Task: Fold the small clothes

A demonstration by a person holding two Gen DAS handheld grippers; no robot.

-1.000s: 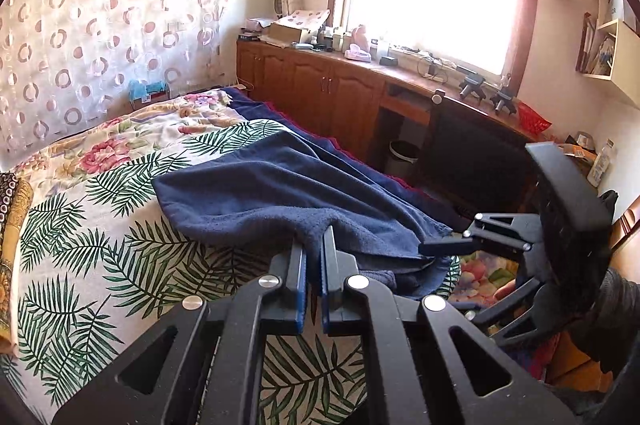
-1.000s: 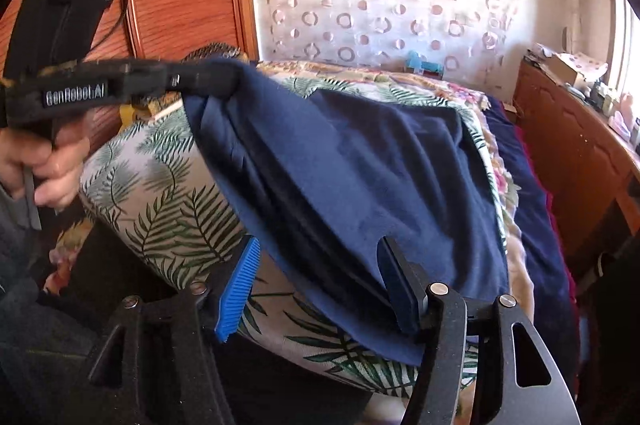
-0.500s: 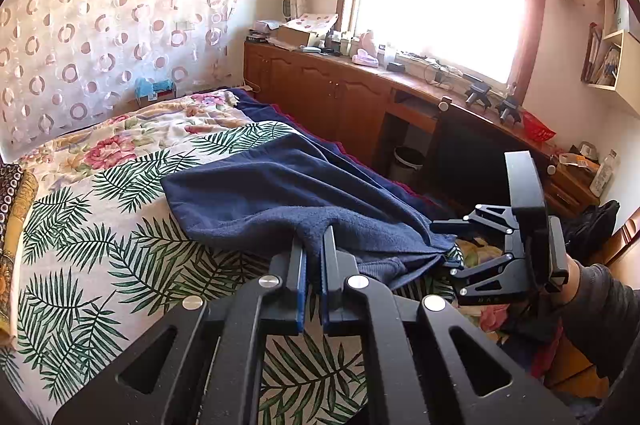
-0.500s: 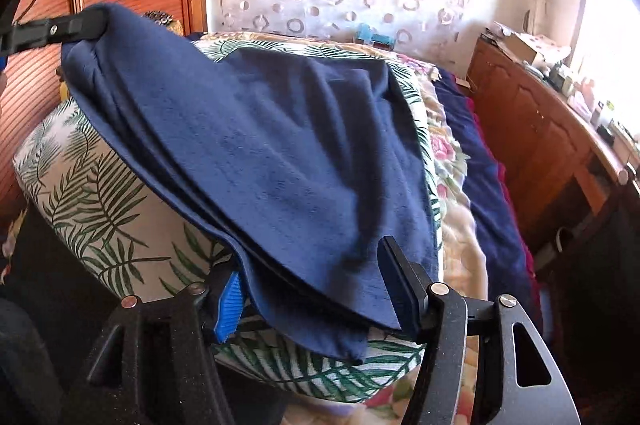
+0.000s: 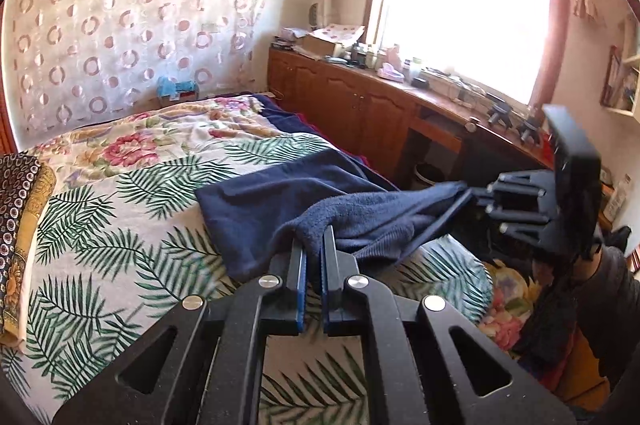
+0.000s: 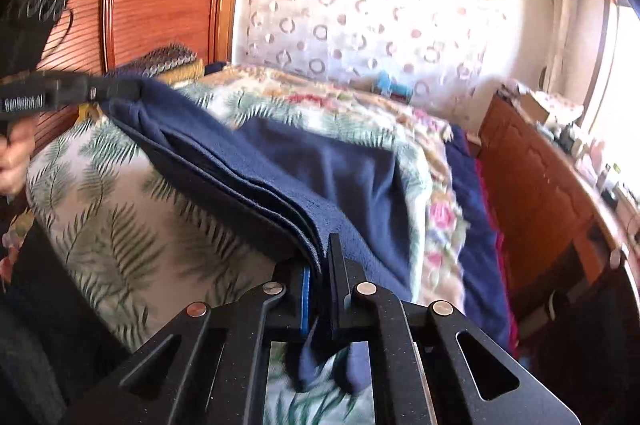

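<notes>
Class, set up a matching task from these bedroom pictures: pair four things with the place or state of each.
Things:
1. navy cloth
2. wooden cabinet
3. leaf-print bedspread
4. light blue toy

Places or states:
A. under the window
B. pinched at two corners by both hand-held grippers
C. spread over the bed
D. at the foot of the circle-patterned curtain

Pairs: 1-B, 2-A, 3-C, 4-D
</notes>
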